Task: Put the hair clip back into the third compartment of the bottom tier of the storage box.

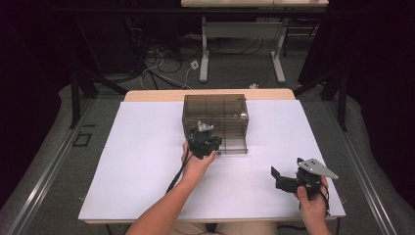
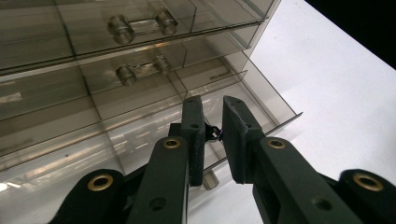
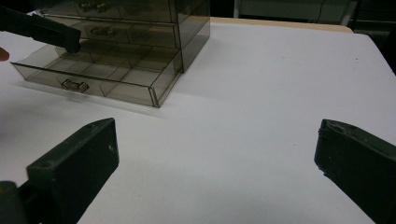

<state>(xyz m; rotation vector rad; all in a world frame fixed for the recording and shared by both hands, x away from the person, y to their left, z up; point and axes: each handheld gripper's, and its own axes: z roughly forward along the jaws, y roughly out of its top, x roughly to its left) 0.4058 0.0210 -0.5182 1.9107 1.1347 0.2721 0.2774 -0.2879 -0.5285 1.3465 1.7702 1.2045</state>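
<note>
High view: a smoky clear drawer cabinet (image 1: 215, 122) stands near the table's (image 1: 147, 161) far edge, bottom drawer (image 1: 234, 146) pulled out; the left gripper (image 1: 204, 142) hangs over it.

Left gripper view: jaws pinched on a small dark item (image 2: 214, 132).

Right gripper view: the right gripper (image 3: 215, 163) gapes, cabinet well apart.

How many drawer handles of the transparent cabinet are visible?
3: top drawer handle, middle drawer handle, and open bottom drawer handle. None appears hidden.

One smoky drawer cabinet (image 1: 215, 117), three drawers, one pulled open (image 3: 93, 74), two hand-held grippers, one table (image 1: 147, 161)
</note>
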